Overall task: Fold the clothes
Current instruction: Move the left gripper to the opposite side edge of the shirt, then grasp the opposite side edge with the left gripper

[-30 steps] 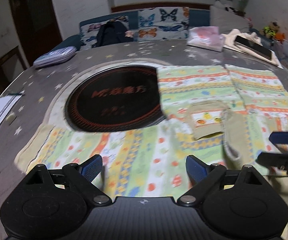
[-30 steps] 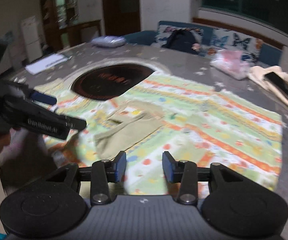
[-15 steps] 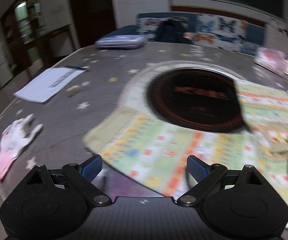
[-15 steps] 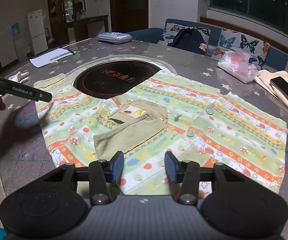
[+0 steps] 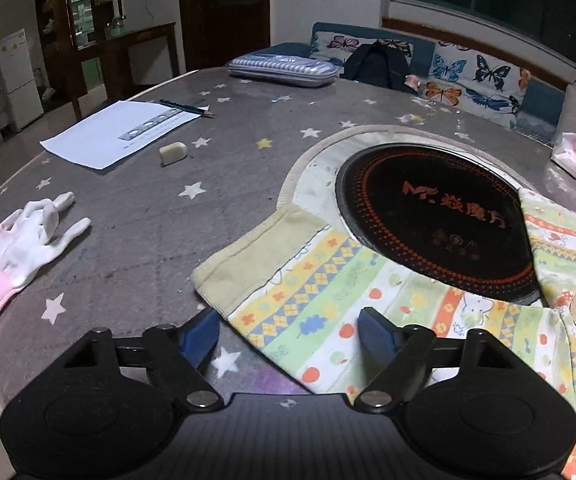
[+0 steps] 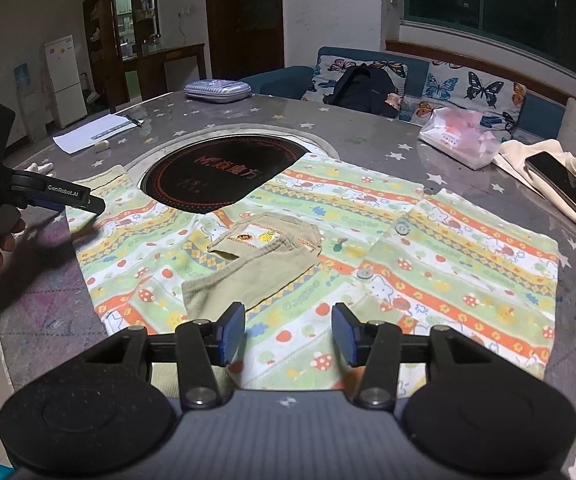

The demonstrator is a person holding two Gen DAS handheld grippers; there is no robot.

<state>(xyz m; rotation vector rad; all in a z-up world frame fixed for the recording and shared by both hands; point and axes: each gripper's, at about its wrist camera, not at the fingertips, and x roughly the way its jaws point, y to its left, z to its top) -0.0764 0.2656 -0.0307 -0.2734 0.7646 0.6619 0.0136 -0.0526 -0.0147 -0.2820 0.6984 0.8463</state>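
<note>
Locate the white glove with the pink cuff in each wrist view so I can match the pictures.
Left wrist view: white glove lies at far left on the star-patterned table.
Right wrist view: only its fingertips show, above the left hand-held gripper.
Shared landmark: the black round cooktop.

- Left wrist view sat low at the table's (image 5: 136, 216) near-left edge, faced across toward the sofa (image 5: 467, 68), close over the shirt's (image 5: 327, 292) sleeve.
- Right wrist view sat higher, further right, close over the shirt hem.
- Both shared the round black hob (image 5: 435, 216) (image 6: 224, 176).
</note>
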